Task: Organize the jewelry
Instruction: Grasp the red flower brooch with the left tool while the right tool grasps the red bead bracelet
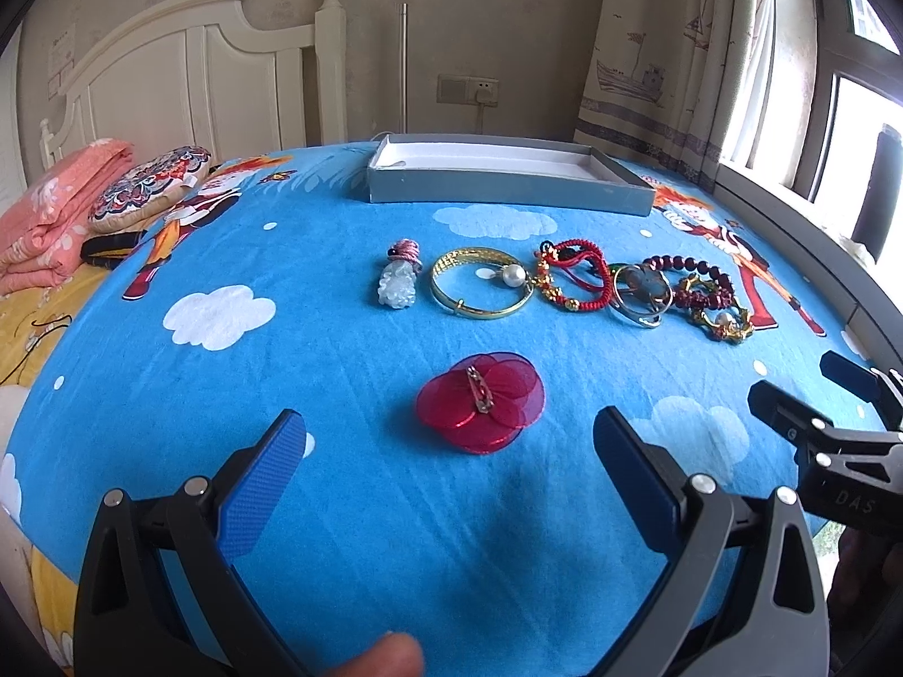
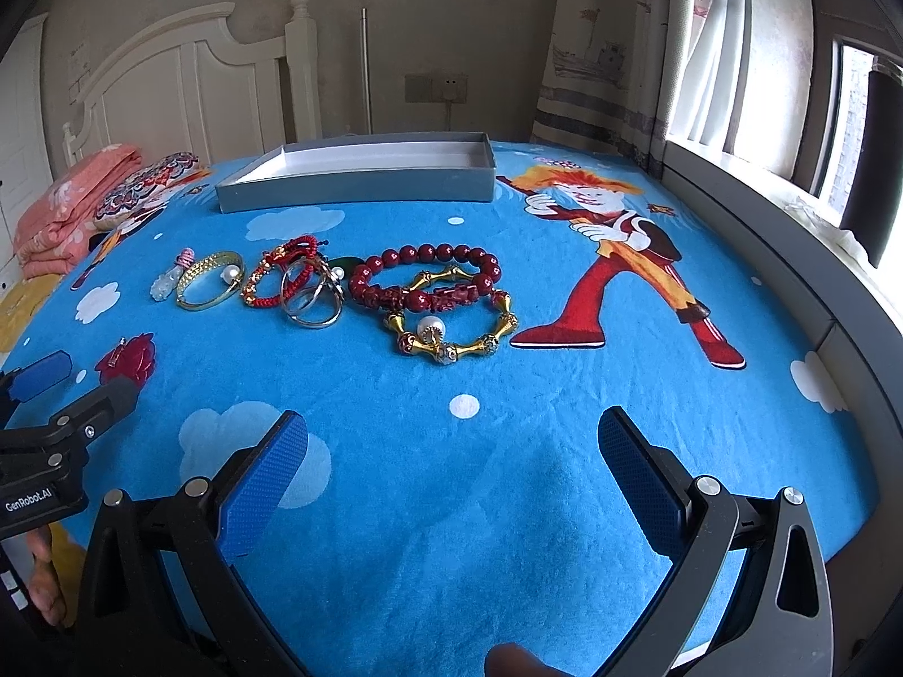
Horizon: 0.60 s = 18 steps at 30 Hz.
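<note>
Blue fleece printed with white clouds and cartoon figures covers the bed (image 1: pixel 338 372), and the jewelry lies on it in a rough row. From the left wrist view, a pale jade pendant (image 1: pixel 396 285) with a pink cord knot sits at the left end, just beside a gold bangle (image 1: pixel 480 289) that carries a pearl. Next comes a red braided cord bracelet (image 1: pixel 570 276) with gold beads, touching a pair of silver rings (image 1: pixel 640 296) that overlap it. At the right end, seen best from the right wrist view, a dark red bead bracelet (image 2: pixel 429 276) overlaps a gold bamboo-link bracelet (image 2: pixel 451 333) with a pearl. Apart from the row and nearer the cameras, a red flower brooch (image 1: pixel 481 401) lies face down with its pin clasp upward, directly ahead of the left gripper (image 1: pixel 450 454). That gripper hovers above the blanket with its blue-padded jaws spread wide and nothing between them. The right gripper (image 2: pixel 452 454) is likewise spread wide and empty, aimed at the bare blanket short of the bead bracelets. Beyond the row, a shallow grey box (image 1: pixel 508 189) with a white interior sits open. Folded pink bedding (image 1: pixel 51 220) and a patterned cushion (image 1: pixel 149 186) lie near the white headboard (image 1: pixel 186 67).
</note>
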Each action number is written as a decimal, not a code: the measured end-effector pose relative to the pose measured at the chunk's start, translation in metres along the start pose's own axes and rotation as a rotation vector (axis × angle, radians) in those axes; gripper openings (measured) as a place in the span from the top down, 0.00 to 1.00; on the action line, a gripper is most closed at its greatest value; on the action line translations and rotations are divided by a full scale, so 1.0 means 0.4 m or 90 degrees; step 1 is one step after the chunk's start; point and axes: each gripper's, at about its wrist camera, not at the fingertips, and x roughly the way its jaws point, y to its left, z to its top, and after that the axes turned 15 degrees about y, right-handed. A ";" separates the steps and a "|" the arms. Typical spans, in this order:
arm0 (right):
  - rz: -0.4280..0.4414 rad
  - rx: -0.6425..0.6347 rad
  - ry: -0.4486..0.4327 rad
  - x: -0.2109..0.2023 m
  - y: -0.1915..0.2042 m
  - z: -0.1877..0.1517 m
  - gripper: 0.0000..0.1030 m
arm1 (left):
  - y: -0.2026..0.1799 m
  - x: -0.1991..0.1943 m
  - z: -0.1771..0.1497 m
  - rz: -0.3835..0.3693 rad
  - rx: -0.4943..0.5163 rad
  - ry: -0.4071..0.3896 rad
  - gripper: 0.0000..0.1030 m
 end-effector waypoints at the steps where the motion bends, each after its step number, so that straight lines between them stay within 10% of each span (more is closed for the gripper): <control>1: 0.001 -0.005 -0.001 -0.002 0.003 -0.001 0.06 | -0.002 -0.003 0.001 0.000 -0.002 -0.003 0.05; 18: 0.018 0.008 0.004 -0.007 -0.020 0.014 0.06 | -0.031 0.038 0.024 -0.025 0.040 0.031 0.55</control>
